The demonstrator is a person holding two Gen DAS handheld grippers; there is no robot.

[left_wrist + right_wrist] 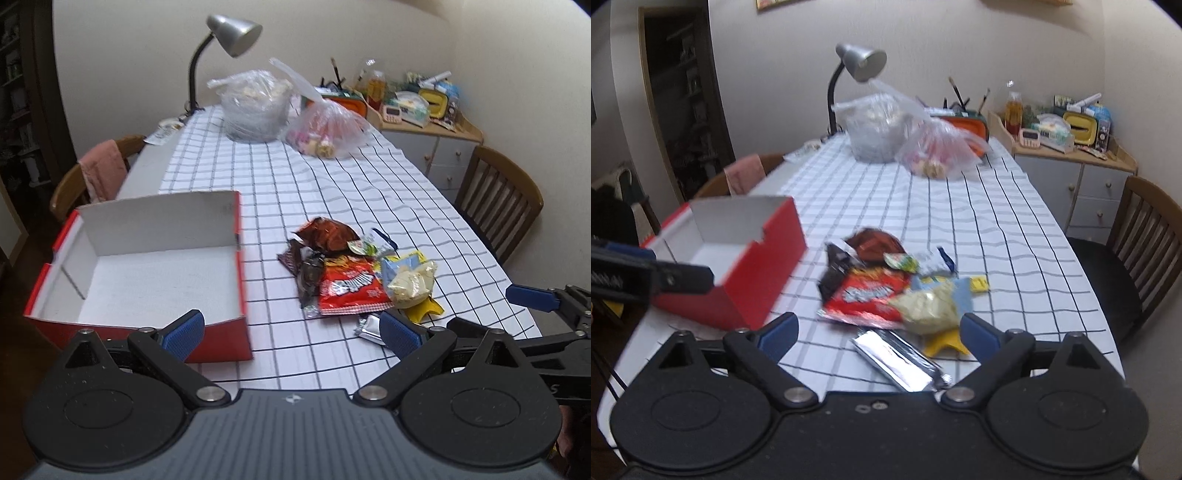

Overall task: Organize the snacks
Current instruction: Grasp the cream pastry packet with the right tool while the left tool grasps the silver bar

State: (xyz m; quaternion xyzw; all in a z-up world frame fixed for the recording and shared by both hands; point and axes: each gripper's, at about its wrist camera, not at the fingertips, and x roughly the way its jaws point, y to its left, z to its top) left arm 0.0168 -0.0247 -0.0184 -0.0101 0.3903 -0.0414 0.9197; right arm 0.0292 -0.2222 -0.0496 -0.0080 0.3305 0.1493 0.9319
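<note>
Left gripper (291, 334): hovering, jaws standing apart, holding nothing.
Right gripper (879, 332): jaws gaping over silver packet (901, 363).
Red box (147, 280): sitting beside snack pile (354, 273).

One red box (147, 273) on the surface (332, 184), one heap of snack packets (354, 273) — at least seven wrappers, the overlap hides an exact count. Two clear plastic bags (258, 107) at the far end, one desk lamp (229, 40), two wooden chairs (498, 199), two grippers (291, 332).
</note>
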